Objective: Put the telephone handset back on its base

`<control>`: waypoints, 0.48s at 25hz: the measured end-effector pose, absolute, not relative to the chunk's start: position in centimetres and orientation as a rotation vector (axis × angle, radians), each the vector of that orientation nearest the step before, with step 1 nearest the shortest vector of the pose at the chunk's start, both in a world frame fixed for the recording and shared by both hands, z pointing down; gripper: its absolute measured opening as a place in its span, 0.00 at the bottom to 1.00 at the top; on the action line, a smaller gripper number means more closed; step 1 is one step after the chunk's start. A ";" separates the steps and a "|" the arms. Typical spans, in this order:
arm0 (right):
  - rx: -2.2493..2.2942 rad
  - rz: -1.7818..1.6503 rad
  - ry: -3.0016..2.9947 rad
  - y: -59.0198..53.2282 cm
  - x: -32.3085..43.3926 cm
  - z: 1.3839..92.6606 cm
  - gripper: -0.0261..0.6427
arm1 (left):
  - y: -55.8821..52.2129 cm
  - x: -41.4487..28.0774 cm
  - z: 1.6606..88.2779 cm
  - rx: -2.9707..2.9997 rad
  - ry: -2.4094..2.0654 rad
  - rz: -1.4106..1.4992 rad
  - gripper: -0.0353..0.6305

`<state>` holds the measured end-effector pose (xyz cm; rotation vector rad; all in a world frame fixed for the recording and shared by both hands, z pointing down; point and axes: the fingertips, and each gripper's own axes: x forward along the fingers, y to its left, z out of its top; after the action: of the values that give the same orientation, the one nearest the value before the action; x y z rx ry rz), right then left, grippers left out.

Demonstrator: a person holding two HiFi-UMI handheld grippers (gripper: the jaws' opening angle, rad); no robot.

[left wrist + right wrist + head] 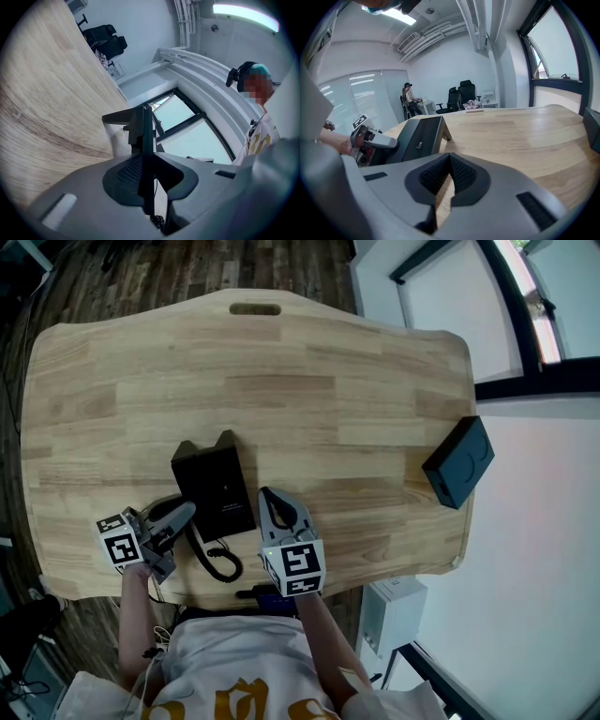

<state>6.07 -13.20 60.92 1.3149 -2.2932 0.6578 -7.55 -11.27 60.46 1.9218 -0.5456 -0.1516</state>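
Pale wood table (375, 381), office windows beyond. Left gripper (174, 518) clenched on handset (147, 145), thin black edge between pads. Base (214, 486) just beside claw tips, cord (221, 564) trailing behind. Right gripper (271, 501) closed, empty, at base's far flank. Step, by my reading: carry to cradle. Next: shift handset over base, lower flat

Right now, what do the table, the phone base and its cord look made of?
Table: wood, pale jointed planks with visible grain, matte or lightly sealed finish.
Phone base: probably moulded plastic, black and smooth with a dull sheen.
Cord: black coil, likely plastic or rubber sheathing, though it is too small to be sure.
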 end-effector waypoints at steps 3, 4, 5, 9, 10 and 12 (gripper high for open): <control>1.310 0.667 -2.293 -13.0 6.1 61.0 0.05 | -11.2 -7.5 60.5 1.942 -0.563 -0.134 0.16; 1.309 0.672 -2.293 -12.9 6.1 61.1 0.05 | -11.2 -7.5 60.6 1.944 -0.569 -0.132 0.16; 1.310 0.676 -2.294 -12.9 6.1 61.1 0.05 | -11.2 -7.5 60.6 1.943 -0.573 -0.132 0.16; 1.312 0.674 -2.303 -13.1 6.0 61.0 0.05 | -11.4 -7.6 60.6 1.945 -0.605 -0.137 0.16; 1.312 0.674 -2.303 -13.1 6.0 60.9 0.05 | -11.4 -7.7 60.7 1.945 -0.616 -0.140 0.16; 1.317 0.677 -2.299 -13.0 6.1 60.9 0.05 | -11.4 -7.8 60.8 1.938 -0.632 -0.146 0.16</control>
<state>6.13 -13.02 60.91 1.3175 -2.2990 0.6774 -7.82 -11.38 60.76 1.9377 -0.6322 -0.1462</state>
